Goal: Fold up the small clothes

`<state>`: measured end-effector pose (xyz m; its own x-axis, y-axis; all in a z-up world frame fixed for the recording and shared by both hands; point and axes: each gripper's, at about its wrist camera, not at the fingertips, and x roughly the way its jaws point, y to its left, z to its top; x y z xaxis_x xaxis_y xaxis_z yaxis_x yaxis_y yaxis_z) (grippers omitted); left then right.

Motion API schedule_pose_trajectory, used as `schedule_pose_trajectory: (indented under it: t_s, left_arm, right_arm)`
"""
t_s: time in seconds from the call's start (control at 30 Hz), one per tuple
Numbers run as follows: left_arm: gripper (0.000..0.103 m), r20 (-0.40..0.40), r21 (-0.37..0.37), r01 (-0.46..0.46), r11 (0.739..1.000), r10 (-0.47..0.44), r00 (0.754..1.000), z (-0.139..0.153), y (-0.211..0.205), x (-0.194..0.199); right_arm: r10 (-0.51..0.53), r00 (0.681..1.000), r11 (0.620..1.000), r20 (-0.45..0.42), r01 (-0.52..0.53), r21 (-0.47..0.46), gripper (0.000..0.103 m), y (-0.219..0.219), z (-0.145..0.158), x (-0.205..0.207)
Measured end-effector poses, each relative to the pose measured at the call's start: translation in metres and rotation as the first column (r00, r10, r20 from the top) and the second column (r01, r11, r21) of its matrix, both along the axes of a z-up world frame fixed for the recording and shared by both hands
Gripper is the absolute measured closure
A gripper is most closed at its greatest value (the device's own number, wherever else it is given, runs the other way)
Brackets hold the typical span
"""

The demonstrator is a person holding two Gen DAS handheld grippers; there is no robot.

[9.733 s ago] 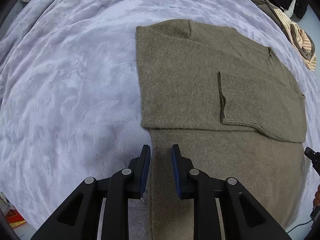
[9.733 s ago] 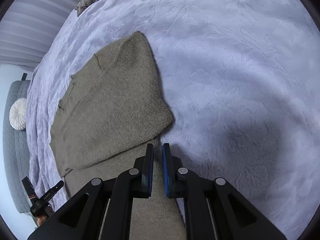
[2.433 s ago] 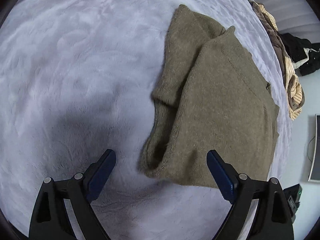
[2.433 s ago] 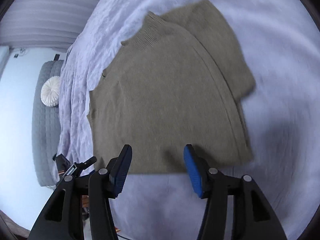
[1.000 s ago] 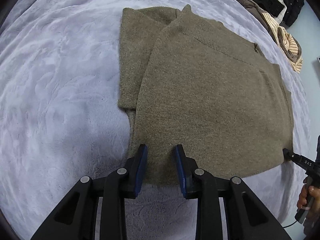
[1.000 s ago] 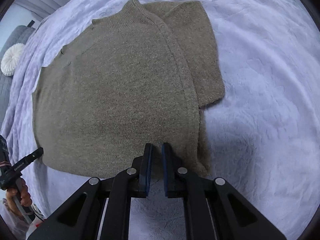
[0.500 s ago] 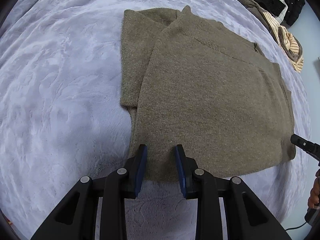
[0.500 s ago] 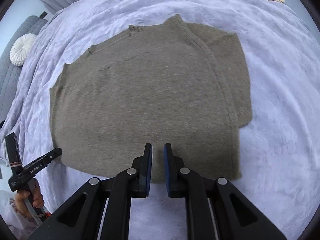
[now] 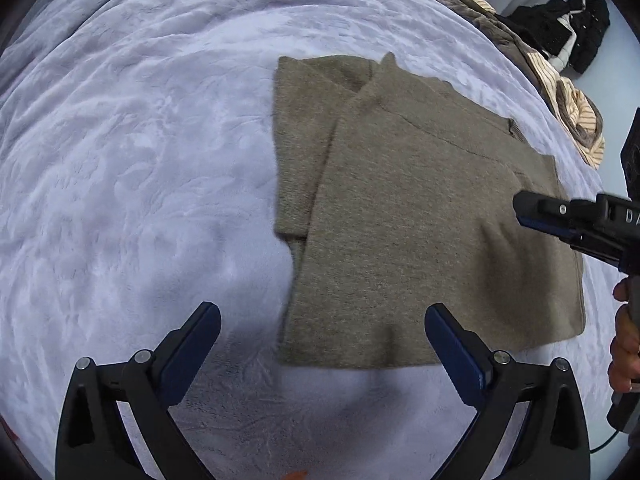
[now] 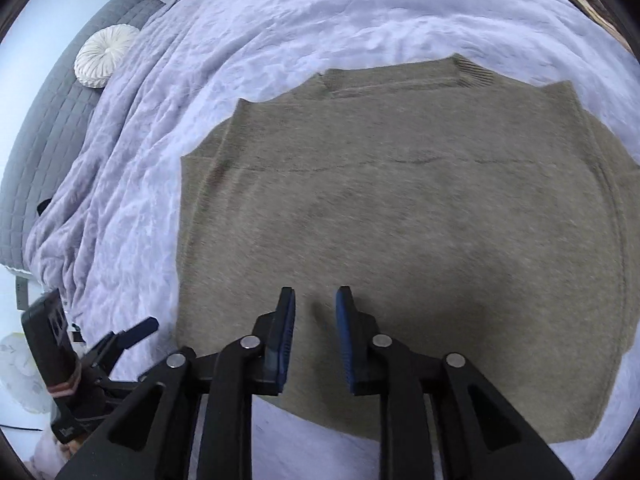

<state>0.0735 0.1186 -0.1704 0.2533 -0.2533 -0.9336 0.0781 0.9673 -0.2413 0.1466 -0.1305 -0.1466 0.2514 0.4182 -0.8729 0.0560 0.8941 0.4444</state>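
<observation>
An olive-green knitted sweater (image 9: pixel 420 216) lies folded flat on the lilac bedspread (image 9: pixel 140 160); it also fills the right wrist view (image 10: pixel 400 216). My left gripper (image 9: pixel 320 336) is wide open and empty, just short of the sweater's near edge. My right gripper (image 10: pixel 315 328) is slightly open and empty, hovering above the sweater's near edge. The right gripper also shows in the left wrist view (image 9: pixel 560 220), above the sweater's right side. The left gripper shows at the lower left of the right wrist view (image 10: pixel 132 330).
A heap of striped and black clothes (image 9: pixel 560 60) lies at the far right of the bed. A grey quilted headboard (image 10: pixel 48 112) with a round white cushion (image 10: pixel 105 56) stands at the far left. The bedspread (image 10: pixel 280 20) spreads around the sweater.
Both grippers let go of the sweater's near edge: the left opened wide and drew back, the right opened slightly and moved over the sweater toward its middle. The sweater stays folded.
</observation>
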Motion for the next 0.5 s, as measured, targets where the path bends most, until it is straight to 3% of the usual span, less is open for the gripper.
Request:
schedule_pose_trajectory:
  t_s: [0.1, 0.17, 0.2, 0.23, 0.27, 0.37, 0.43, 0.5]
  left_arm:
    - [0.001, -0.009, -0.004, -0.045, 0.999, 0.045, 0.999, -0.004, 0.015, 0.006]
    - [0.001, 0.002, 0.012, -0.056, 0.998, 0.056, 0.998, -0.004, 0.025, 0.006]
    - [0.001, 0.009, 0.019, -0.056, 0.998, 0.056, 0.998, -0.003, 0.028, 0.007]
    - [0.001, 0.012, 0.016, -0.055, 0.998, 0.055, 0.998, -0.003, 0.031, 0.006]
    - [0.001, 0.016, 0.010, -0.059, 0.998, 0.059, 0.998, -0.002, 0.035, 0.006]
    - [0.001, 0.020, -0.005, -0.085, 0.996, 0.085, 0.996, -0.002, 0.044, 0.006]
    - [0.001, 0.015, 0.004, -0.102, 0.995, 0.102, 0.995, -0.006, 0.051, 0.007]
    - [0.001, 0.014, 0.018, -0.105, 0.994, 0.105, 0.994, -0.010, 0.054, 0.008]
  right_arm:
    - [0.018, 0.999, 0.997, 0.045, -0.021, 0.077, 0.072, 0.027, -0.001, 0.032]
    - [0.020, 0.996, 0.997, 0.081, -0.026, 0.070, 0.073, 0.045, -0.003, 0.053]
    - [0.009, 0.996, 0.998, 0.091, -0.015, 0.063, 0.075, 0.052, -0.005, 0.064]
    - [-0.007, 0.995, 0.997, 0.098, 0.000, 0.071, 0.086, 0.056, -0.008, 0.073]
    - [-0.029, 0.995, 0.997, 0.098, 0.022, 0.076, 0.091, 0.058, -0.013, 0.083]
    - [-0.107, 0.993, 0.990, 0.047, 0.102, 0.096, 0.091, 0.061, -0.035, 0.106]
    - [-0.092, 0.996, 0.991, 0.004, 0.091, 0.099, 0.091, 0.072, -0.056, 0.121]
    - [-0.036, 0.999, 0.998, 0.021, 0.035, 0.053, 0.091, 0.089, -0.065, 0.131]
